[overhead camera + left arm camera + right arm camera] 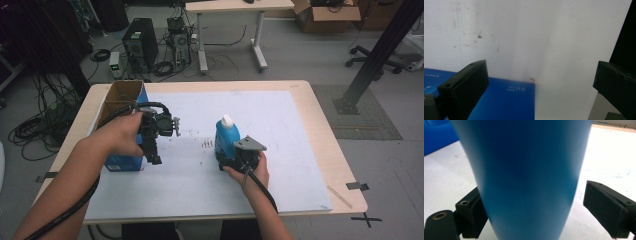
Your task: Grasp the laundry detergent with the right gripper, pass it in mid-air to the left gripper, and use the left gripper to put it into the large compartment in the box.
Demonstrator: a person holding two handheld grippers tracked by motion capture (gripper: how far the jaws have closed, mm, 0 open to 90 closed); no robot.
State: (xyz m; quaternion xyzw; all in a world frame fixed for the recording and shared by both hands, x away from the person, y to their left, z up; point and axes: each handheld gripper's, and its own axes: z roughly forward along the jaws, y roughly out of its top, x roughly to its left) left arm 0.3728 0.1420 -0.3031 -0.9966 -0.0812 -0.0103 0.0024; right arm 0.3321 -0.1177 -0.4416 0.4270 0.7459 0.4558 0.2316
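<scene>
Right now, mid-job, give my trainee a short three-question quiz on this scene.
1. True or false: the right gripper is clamped tight on the blue bottle.
2. The left gripper hangs nearest which thing? A) the blue carton B) a chair C) the bottle
3. What colour is the bottle's cap?

Key: 1. False: the bottle stands between its open jaws, with a gap at the jaw on the right of the right gripper view. 2. A. 3. White.
</scene>
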